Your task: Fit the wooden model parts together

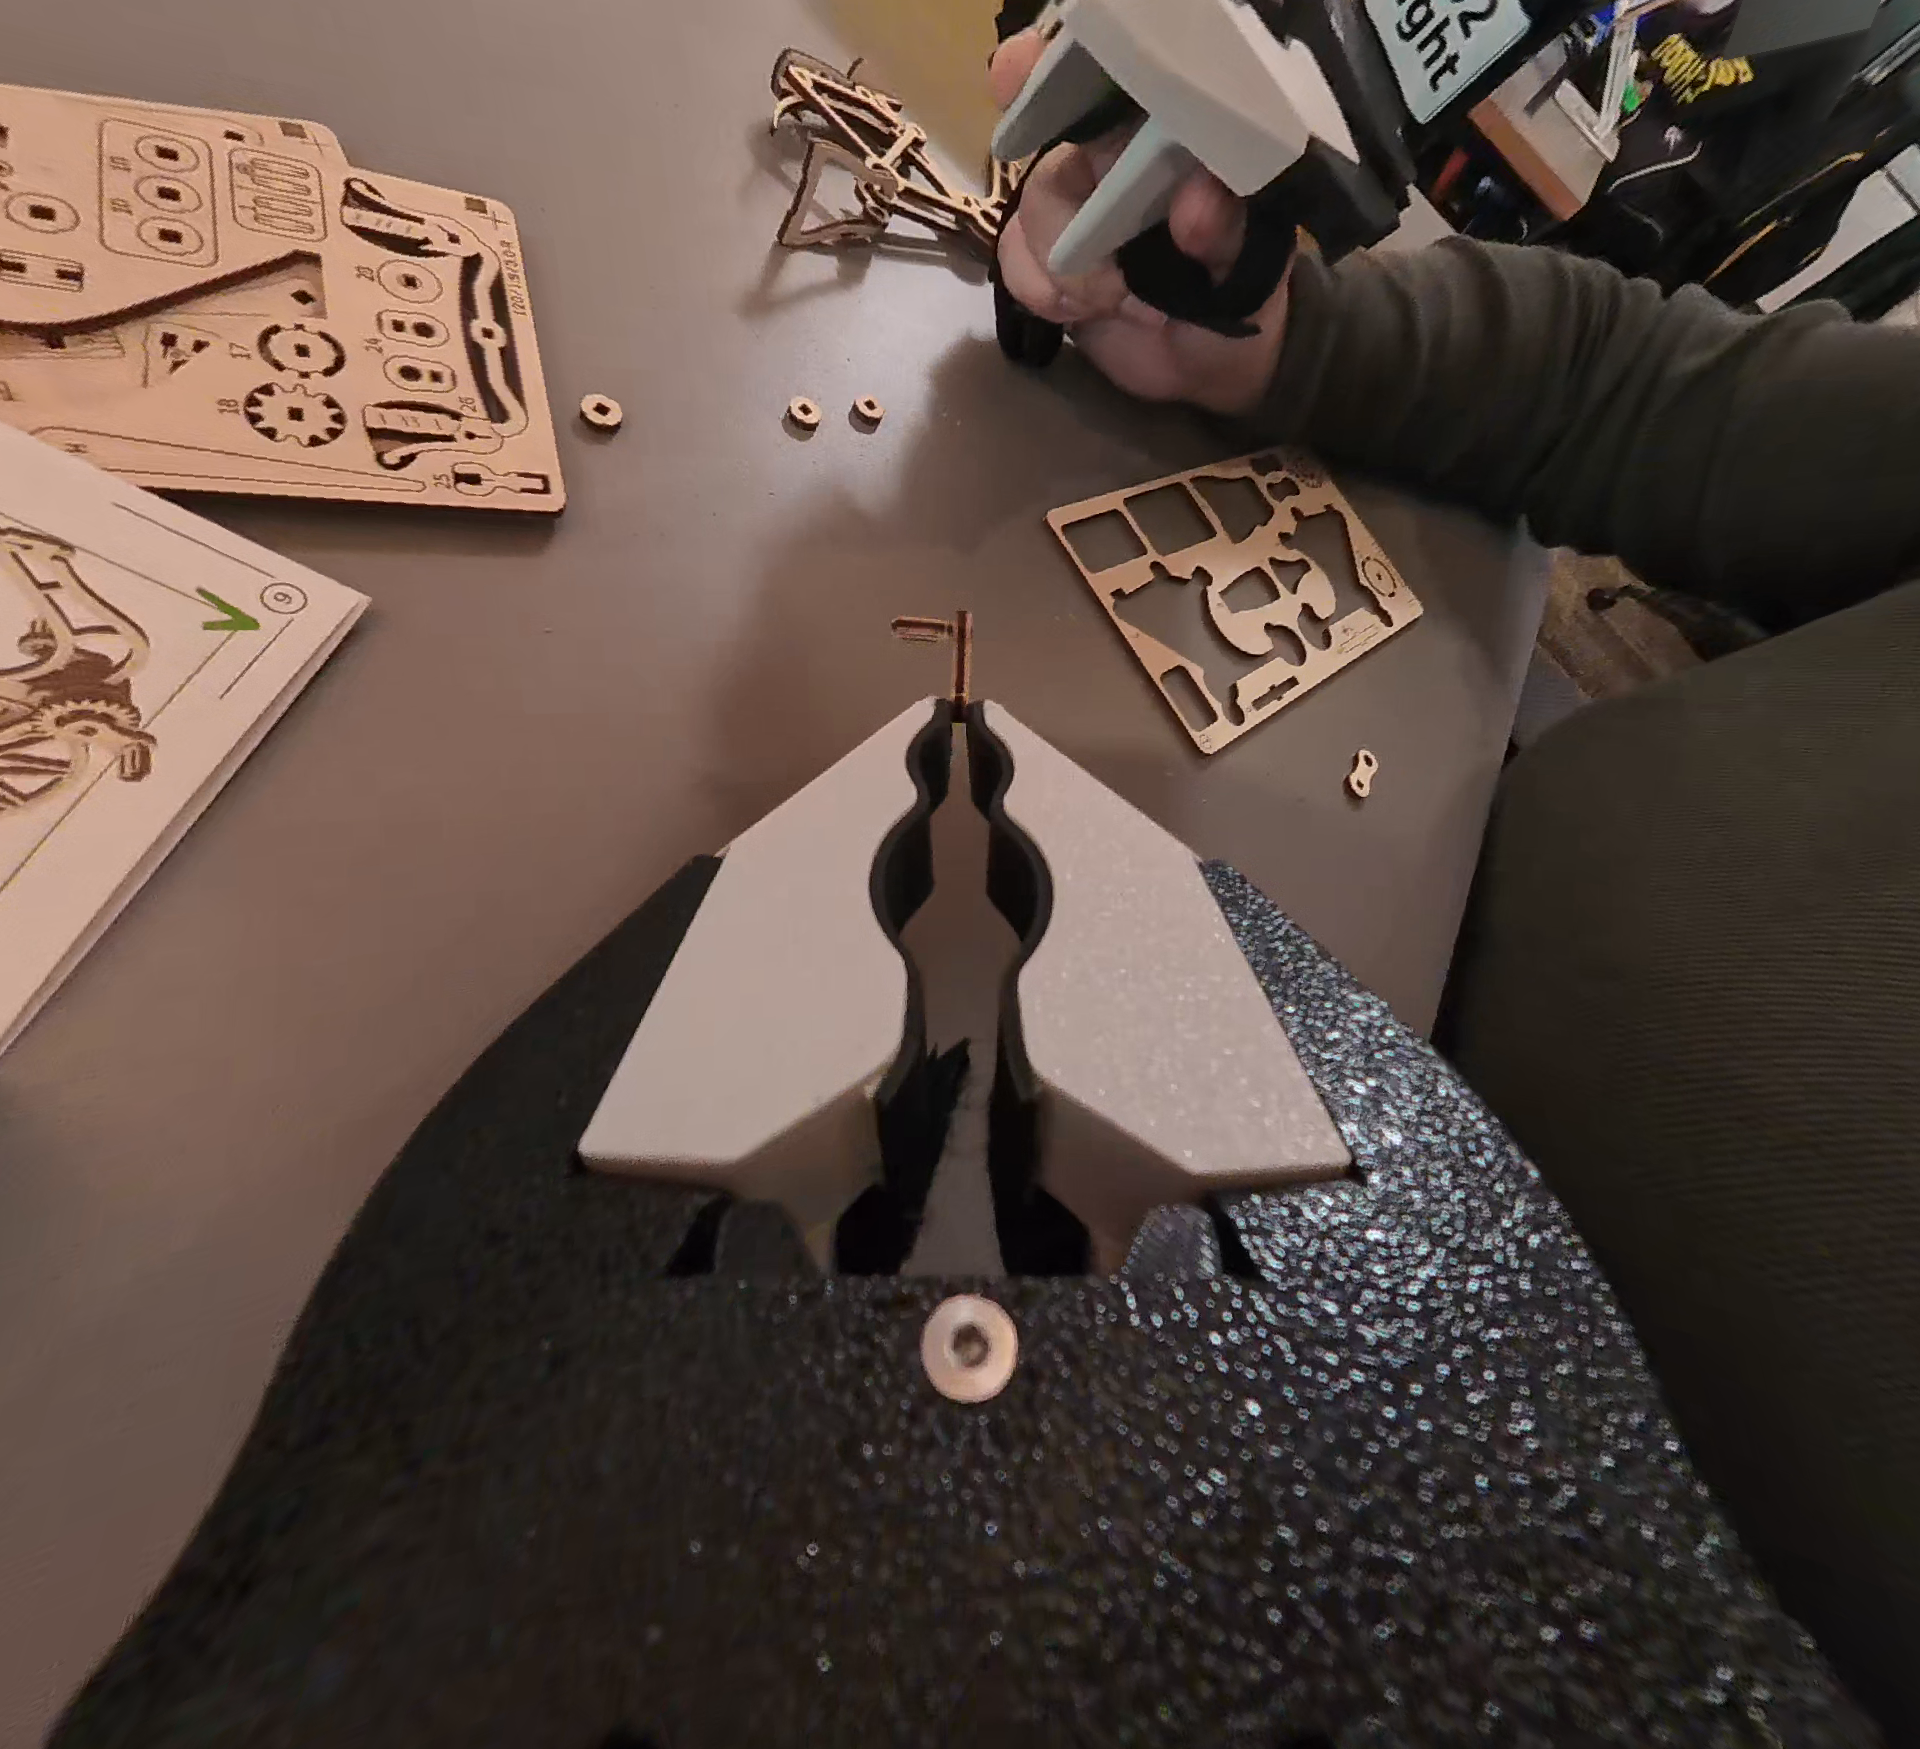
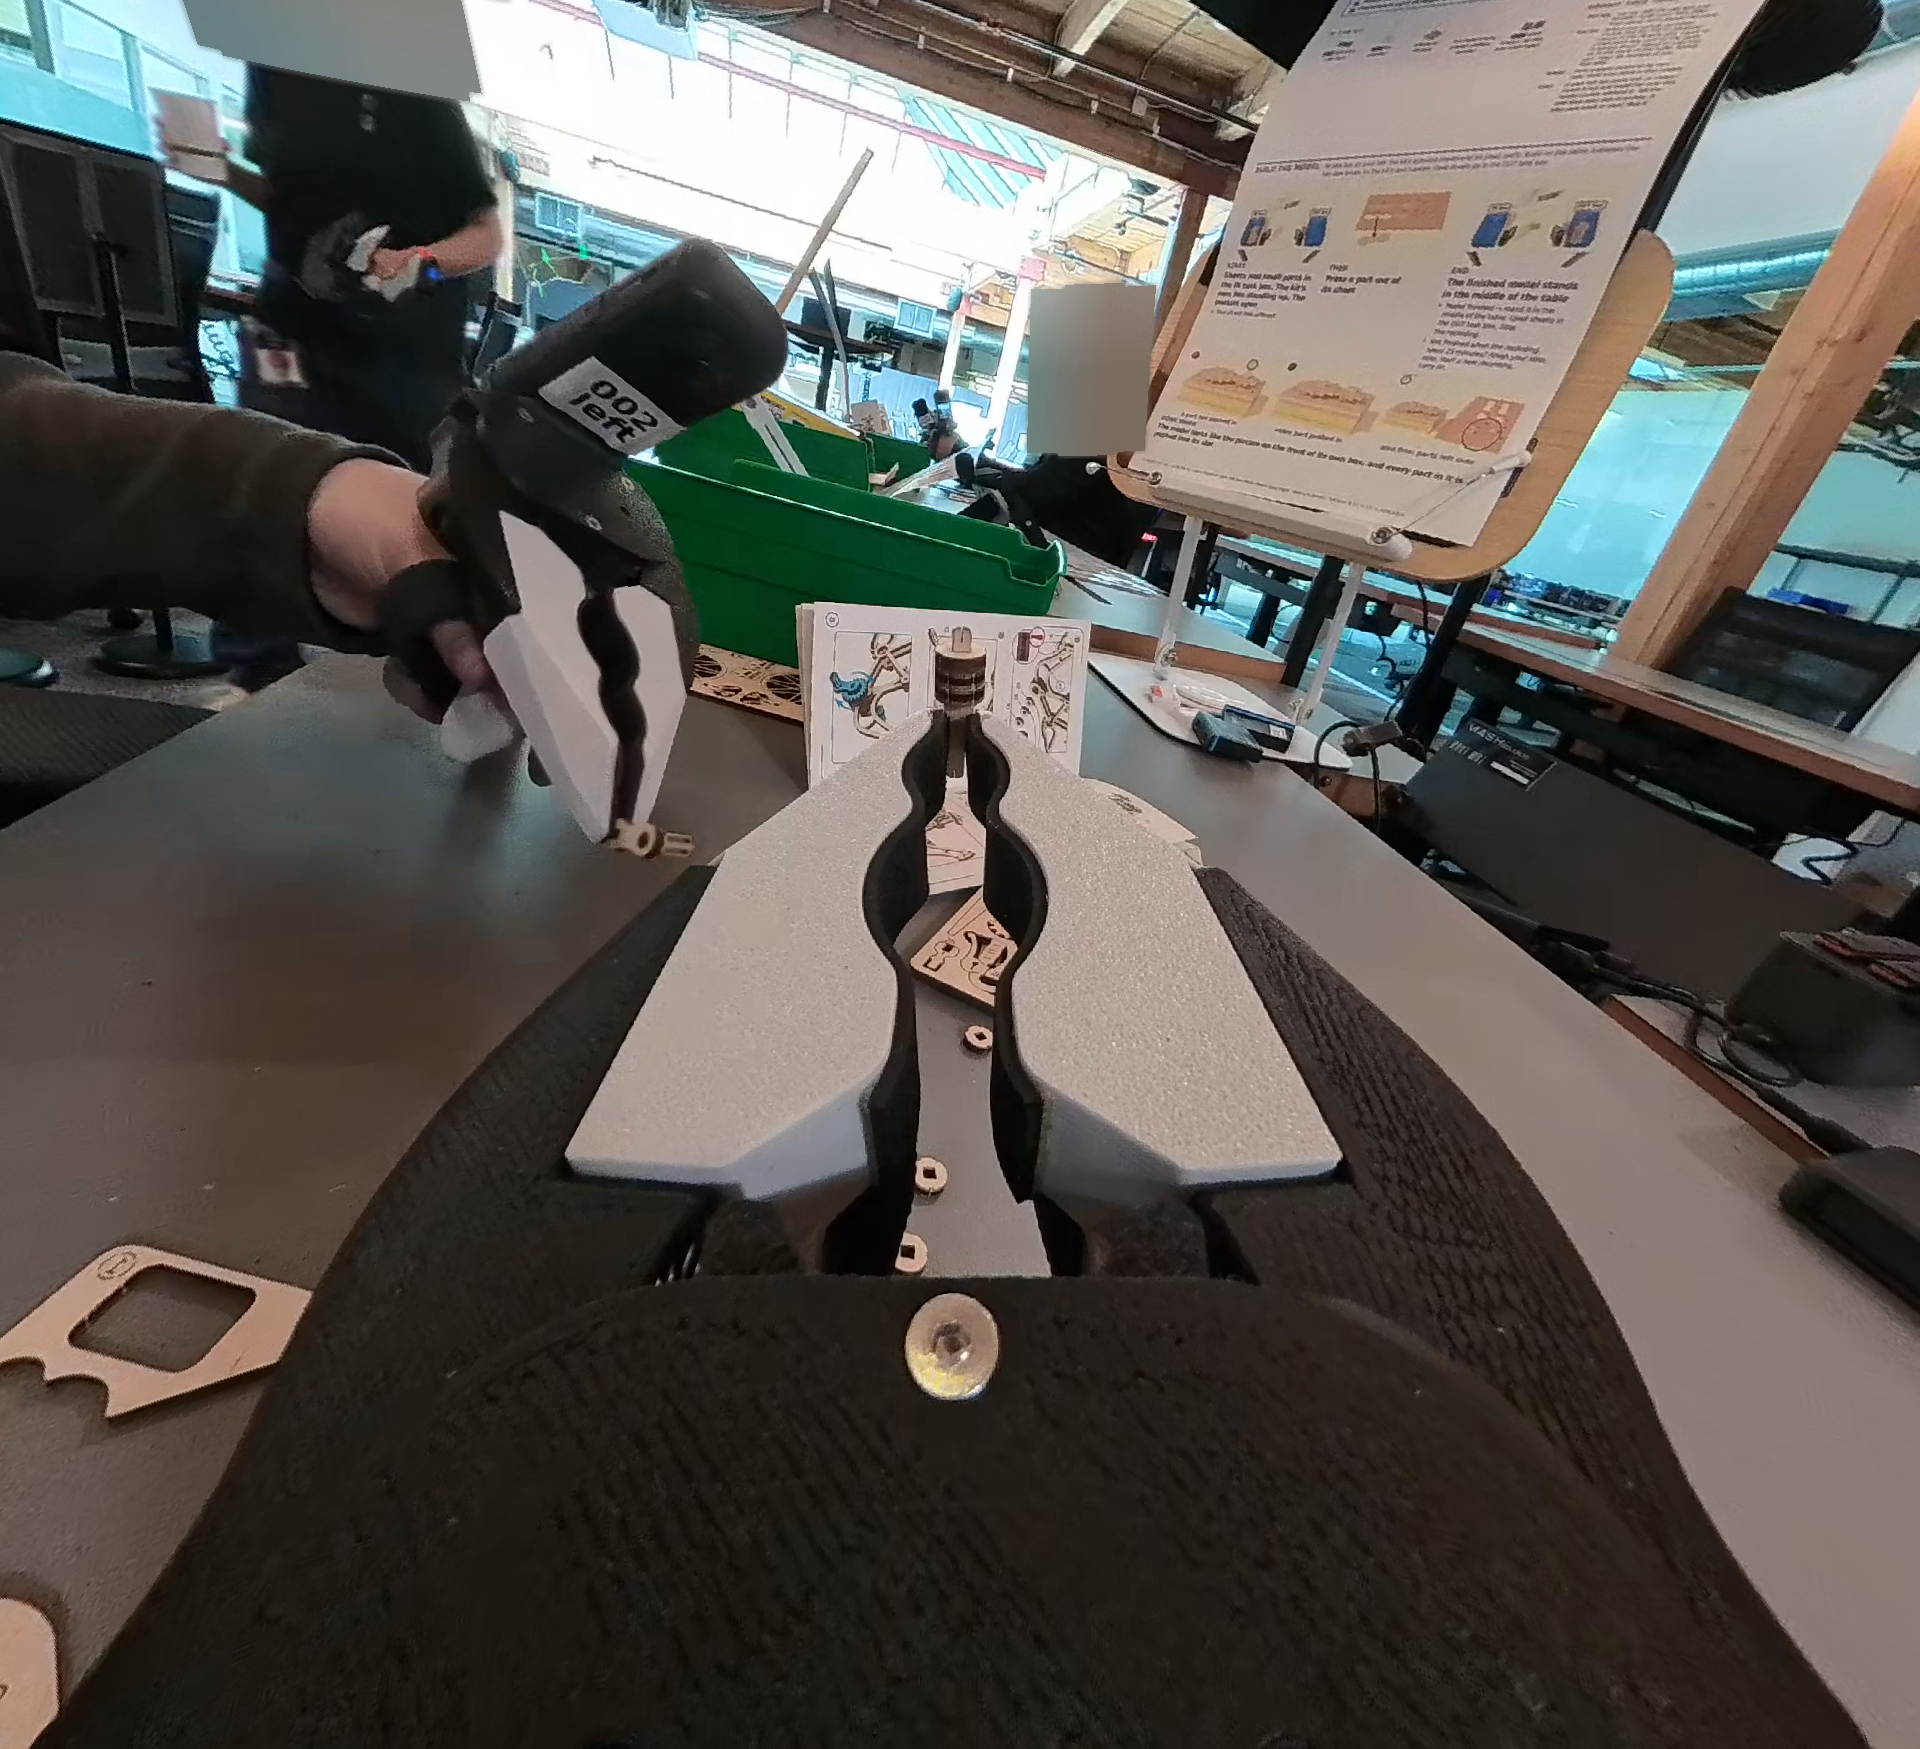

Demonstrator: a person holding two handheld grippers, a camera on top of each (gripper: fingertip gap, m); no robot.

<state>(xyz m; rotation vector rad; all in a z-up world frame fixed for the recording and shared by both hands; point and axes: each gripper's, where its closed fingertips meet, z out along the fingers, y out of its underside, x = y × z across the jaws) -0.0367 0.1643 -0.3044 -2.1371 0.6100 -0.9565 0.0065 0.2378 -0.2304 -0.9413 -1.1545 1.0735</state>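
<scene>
Wooden model parts spread over the grey table point(image 1: 675, 141), taken here against one landmark, the spent fret point(image 1: 1236, 598).

Biggest first: uncut part sheets point(image 1: 312, 349) well left of the fret, stacked flat. Instruction booklet point(image 1: 125, 660) further left again, lying open. Half-built model point(image 1: 873, 151) beyond the fret, towards the far side, resting on the table and untouched.

Now the tools. Left gripper point(image 1: 961, 707) just left of the fret, low over the table, jaws squeezed nearly together on a thin T-shaped piece point(image 1: 961, 655). Stands that piece out past the tips in line with the fingers, cross peg poking off away from the fret. Right gripper point(image 2: 954, 723) up high beyond the fret, clear of the table, clamped on a stacked spool on an axle point(image 2: 956, 673). Holds the axle in line with its own fingers, spool end outermost.

So, the relation that counts: two held pieces well apart, spool up and beyond, T-piece down by the fret. Looks like a mating step coming, judging by both claws being loaded. Would call for bringing the axle end round to meet the T-piece squarely; hole or slot too small to make out.

Smallest last: three washers point(image 1: 601, 411) left of and beyond the fret, and one tiny link point(image 1: 1361, 772) just on its near side.
</scene>
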